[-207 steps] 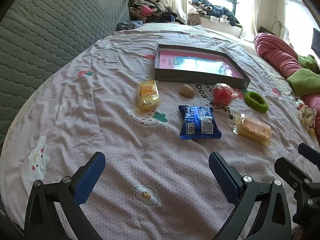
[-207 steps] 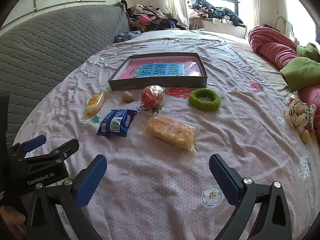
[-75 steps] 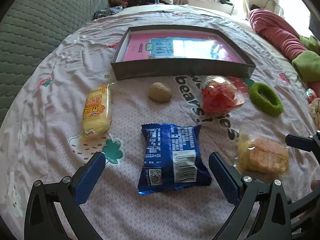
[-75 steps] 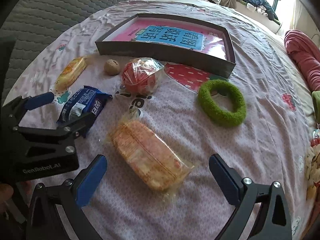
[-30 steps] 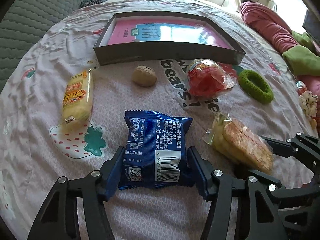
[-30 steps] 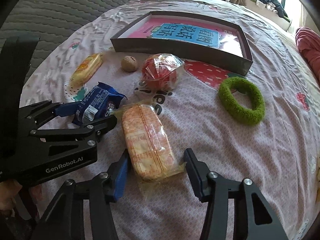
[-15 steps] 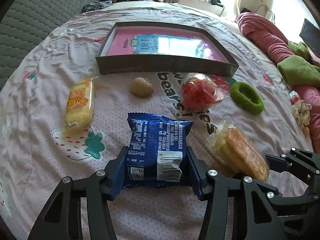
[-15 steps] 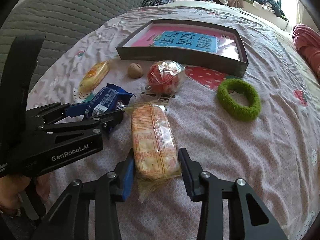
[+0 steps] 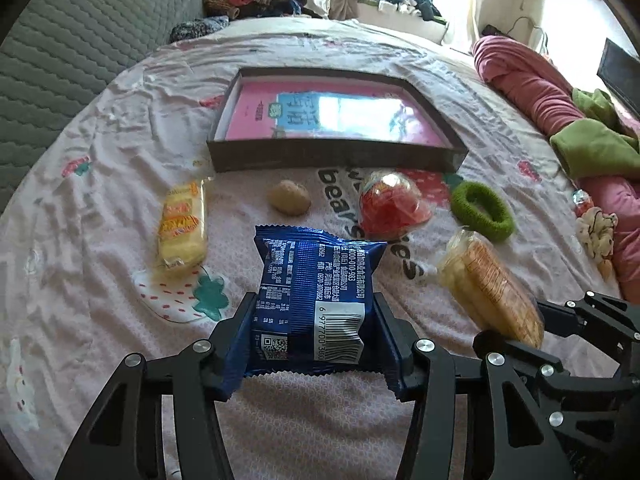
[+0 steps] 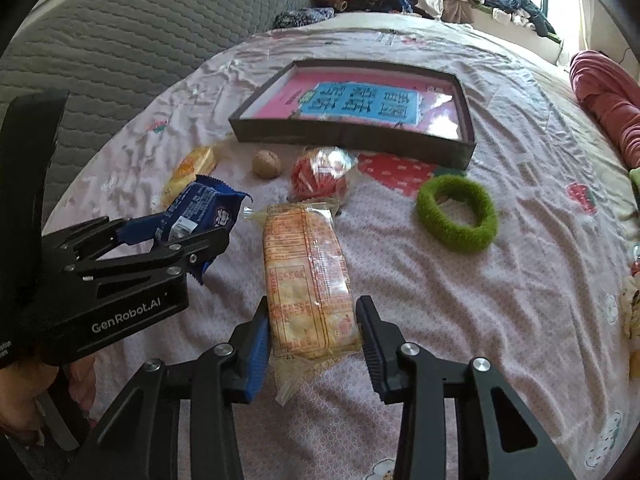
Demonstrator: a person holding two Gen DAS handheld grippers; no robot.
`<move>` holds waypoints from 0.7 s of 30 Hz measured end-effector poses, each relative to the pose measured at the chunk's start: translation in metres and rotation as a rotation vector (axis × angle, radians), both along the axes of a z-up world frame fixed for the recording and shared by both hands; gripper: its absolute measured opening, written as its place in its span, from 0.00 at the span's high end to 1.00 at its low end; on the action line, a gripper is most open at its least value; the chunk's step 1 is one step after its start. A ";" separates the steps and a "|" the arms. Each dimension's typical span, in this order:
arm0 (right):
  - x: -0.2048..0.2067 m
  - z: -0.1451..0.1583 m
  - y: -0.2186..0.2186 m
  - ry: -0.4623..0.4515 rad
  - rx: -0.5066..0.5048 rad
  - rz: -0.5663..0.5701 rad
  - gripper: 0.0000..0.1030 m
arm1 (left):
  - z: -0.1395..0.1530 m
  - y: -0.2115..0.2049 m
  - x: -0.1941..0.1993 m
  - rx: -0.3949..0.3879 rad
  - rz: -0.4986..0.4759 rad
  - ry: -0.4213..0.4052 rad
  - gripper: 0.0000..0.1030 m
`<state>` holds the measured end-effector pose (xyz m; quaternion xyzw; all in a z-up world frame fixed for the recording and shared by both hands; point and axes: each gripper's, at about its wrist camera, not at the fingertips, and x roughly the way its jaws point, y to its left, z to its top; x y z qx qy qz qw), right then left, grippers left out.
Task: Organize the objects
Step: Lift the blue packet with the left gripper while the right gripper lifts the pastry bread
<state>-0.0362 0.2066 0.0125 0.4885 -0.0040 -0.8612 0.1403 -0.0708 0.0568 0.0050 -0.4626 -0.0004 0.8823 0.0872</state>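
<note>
My left gripper (image 9: 314, 320) is shut on a blue snack packet (image 9: 316, 276), its pads pressing both side edges, and holds it just above the bedsheet. In the right wrist view that packet (image 10: 200, 204) tilts up in the left gripper (image 10: 172, 232). My right gripper (image 10: 313, 320) is shut on an orange cracker packet (image 10: 306, 268), also held off the sheet; the left wrist view shows this packet (image 9: 488, 284) at the right. A dark shallow box (image 9: 336, 156) with a pink book inside lies farther back.
On the sheet before the box lie a yellow snack bar (image 9: 182, 228), a small brown nut (image 9: 289, 197), a red wrapped ball (image 9: 390, 206) and a green fuzzy ring (image 9: 482, 210). A grey quilted headboard (image 9: 80, 40) stands left; a pink blanket roll (image 9: 532, 92) lies right.
Both grippers have tightened on their packets and risen, so both packets have come up off the sheet. The box and loose items look smaller and farther away.
</note>
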 end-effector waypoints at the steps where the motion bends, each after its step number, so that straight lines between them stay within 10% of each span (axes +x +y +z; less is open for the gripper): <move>1: 0.000 0.005 0.001 0.011 0.001 -0.006 0.60 | 0.003 0.000 0.000 -0.003 0.002 0.008 0.45; 21: -0.019 0.055 0.013 0.108 0.014 -0.097 0.60 | 0.056 0.001 -0.011 -0.029 0.023 0.109 0.45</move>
